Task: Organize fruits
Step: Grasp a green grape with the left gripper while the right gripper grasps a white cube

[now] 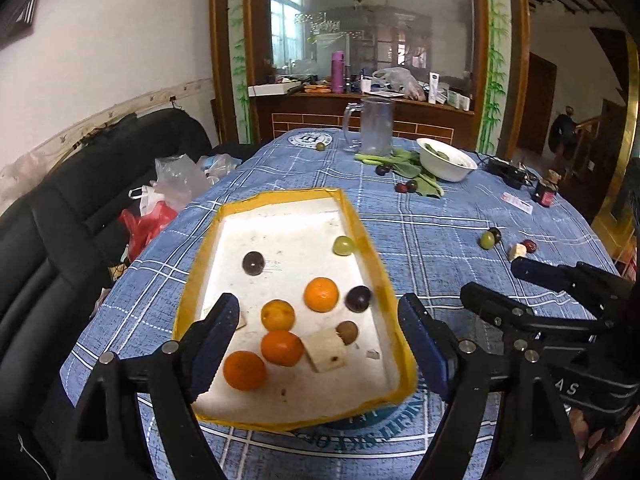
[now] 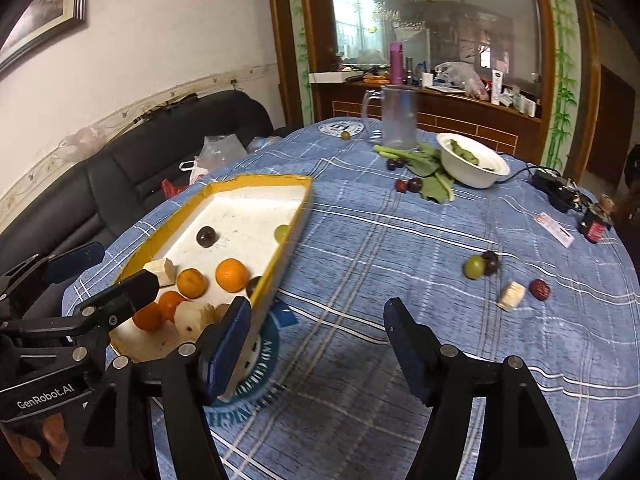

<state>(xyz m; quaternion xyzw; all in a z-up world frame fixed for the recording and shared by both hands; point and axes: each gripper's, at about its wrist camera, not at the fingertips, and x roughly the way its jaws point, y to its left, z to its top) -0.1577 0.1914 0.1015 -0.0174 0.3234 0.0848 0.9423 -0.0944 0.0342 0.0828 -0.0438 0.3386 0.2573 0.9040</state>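
- The left gripper [image 1: 316, 344] is hovering over the yellow-rimmed tray [image 1: 362, 224], its fingers [image 1: 218, 328] spread wide and holding nothing.
- The right gripper [image 2: 316, 348] is hanging over the blue plaid tabletop [image 2: 400, 248] just right of the tray, its fingers [image 2: 404, 340] likewise spread and empty.
- Four oranges [image 1: 321, 294] are lying in the near half of the tray, with a pale cut fruit chunk [image 1: 326, 350] touching a brown longan [image 1: 347, 332].
- Also sitting in the tray are two dark plums [image 1: 253, 263] and a green grape [image 1: 344, 245] close to the right wall.
- The left wrist view is looking down into the tray, showing the whole floor; in the right wrist view the tray's near wall is hiding part of the fruit.
- The right wrist view is showing a second pale chunk [image 2: 162, 271] at the tray's left side, mostly blocked by a finger in the other view.
- Loose on the tabletop, well apart from the tray, a green grape [image 2: 474, 267] is touching a dark plum [image 2: 491, 262], near a pale piece [image 2: 511, 296] and a red fruit [image 2: 540, 289].
- Farther back, a white bowl [image 2: 472, 164] is sitting on leafy greens [image 2: 428, 160], beside a clear pitcher [image 2: 398, 118].
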